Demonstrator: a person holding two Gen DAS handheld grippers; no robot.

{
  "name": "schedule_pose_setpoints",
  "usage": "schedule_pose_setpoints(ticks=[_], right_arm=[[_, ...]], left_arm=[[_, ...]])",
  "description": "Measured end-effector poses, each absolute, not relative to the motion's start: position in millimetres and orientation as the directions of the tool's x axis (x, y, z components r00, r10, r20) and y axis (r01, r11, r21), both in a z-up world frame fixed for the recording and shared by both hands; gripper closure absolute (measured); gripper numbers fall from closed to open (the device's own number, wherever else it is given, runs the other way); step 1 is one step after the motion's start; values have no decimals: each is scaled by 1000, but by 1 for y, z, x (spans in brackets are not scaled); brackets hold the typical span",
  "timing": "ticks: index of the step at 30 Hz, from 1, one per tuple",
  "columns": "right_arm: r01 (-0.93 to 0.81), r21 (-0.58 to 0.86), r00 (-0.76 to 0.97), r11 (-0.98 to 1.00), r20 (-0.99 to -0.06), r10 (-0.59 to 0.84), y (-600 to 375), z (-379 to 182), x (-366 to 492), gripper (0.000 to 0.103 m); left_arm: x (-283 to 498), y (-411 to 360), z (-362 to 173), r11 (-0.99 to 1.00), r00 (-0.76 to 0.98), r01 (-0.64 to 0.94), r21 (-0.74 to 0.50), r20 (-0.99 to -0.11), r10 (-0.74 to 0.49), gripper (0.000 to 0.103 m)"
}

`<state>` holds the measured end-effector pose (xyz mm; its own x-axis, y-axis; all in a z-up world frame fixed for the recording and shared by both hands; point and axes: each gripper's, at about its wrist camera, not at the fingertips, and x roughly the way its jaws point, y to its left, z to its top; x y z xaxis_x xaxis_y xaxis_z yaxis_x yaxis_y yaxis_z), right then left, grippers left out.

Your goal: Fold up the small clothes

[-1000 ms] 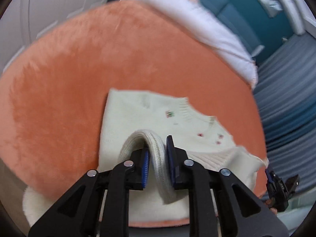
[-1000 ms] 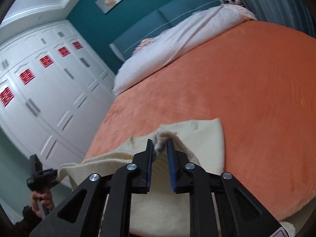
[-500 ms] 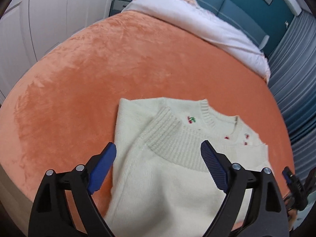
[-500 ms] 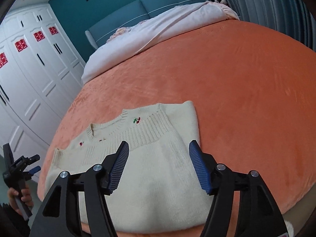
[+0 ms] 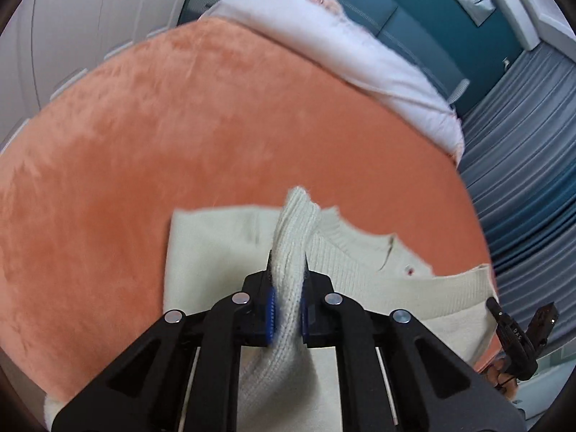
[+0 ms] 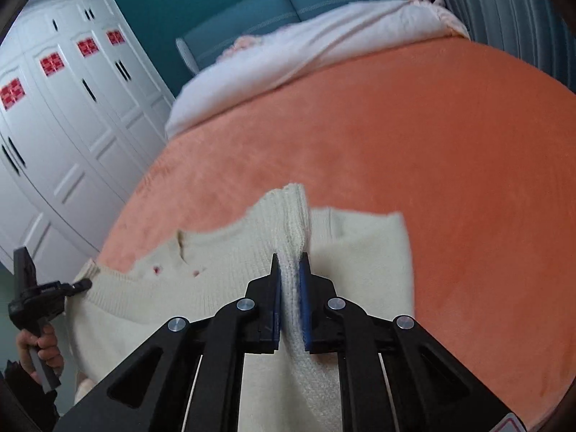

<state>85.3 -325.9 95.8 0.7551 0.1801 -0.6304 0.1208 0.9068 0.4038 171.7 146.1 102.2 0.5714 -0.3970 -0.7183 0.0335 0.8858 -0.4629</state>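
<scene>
A small cream knit sweater (image 5: 216, 244) with tiny red embroidered cherries lies on the orange bedspread (image 5: 180, 126); it also shows in the right wrist view (image 6: 363, 252). My left gripper (image 5: 287, 298) is shut on a raised fold of the sweater's ribbed edge. My right gripper (image 6: 289, 295) is shut on another raised ribbed fold of the same sweater. Each gripper shows at the edge of the other's view, the right one (image 5: 518, 334) and the left one (image 6: 36, 298), both at the sweater's near edge.
The orange bedspread (image 6: 432, 136) covers the whole bed. A white duvet (image 5: 342, 46) is bunched at the head against a teal headboard (image 6: 288, 3). White wardrobes (image 6: 64, 108) stand on the left, grey curtains (image 5: 532, 180) on the right.
Half a second ago both grippers were open above the flat folded sweater. Now both have dropped down and shut on its ribbed edge, lifting folds of knit.
</scene>
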Motion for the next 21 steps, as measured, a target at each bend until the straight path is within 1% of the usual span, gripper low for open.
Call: schedule_pose_setpoints(ticks=[3,4,6,8,10,11,12,14,16,17,19,20,21], right_arm=[[133,437,822,889,-550,147,-346,126,84,94],[145,431,823,891,-553,134,-351,125,89,95],[195,395,786,898,-611,97,-359,101,110,95],[275,376,667,885,-737,106,-367,45,139,95],[300,293,565,908,-821,78,-361,7,155,95],[295,262,562,919,-826,55,-356,3,156,94],[295,271,577,916,-815,56,-355,8,154,94],[286,336,638,897,-766,83,-356,28,145,94],[255,347,689,902,-720,82,-356,47,135,94],[245,330,694,912,-716,73,-355,47,133,94],[252,257,617,933,-785,50,-355,23,143,94],[267,245,568,932,-822,54,-358,5,149,94],[276,253,558,927,-828,60,-361,-2,151,94]], left_arm=[[198,145,103,900,586,26,-436,-723,-367,94],[210,143,92,904,571,11,-426,-740,-356,94],[235,137,54,913,493,-44,-406,-804,-334,94],[250,128,19,939,418,-91,-331,-869,-265,94],[251,121,4,960,409,-88,-265,-888,-208,93],[249,119,8,963,423,-82,-257,-884,-200,93],[246,120,15,962,436,-75,-263,-876,-206,93],[242,121,30,958,463,-52,-282,-856,-227,93],[242,117,28,968,464,-34,-249,-862,-206,93],[245,114,21,974,443,-29,-225,-876,-189,93],[251,109,7,981,419,-34,-192,-894,-160,92],[251,110,8,981,426,-42,-189,-892,-153,92],[251,111,13,977,432,-60,-205,-888,-160,92]])
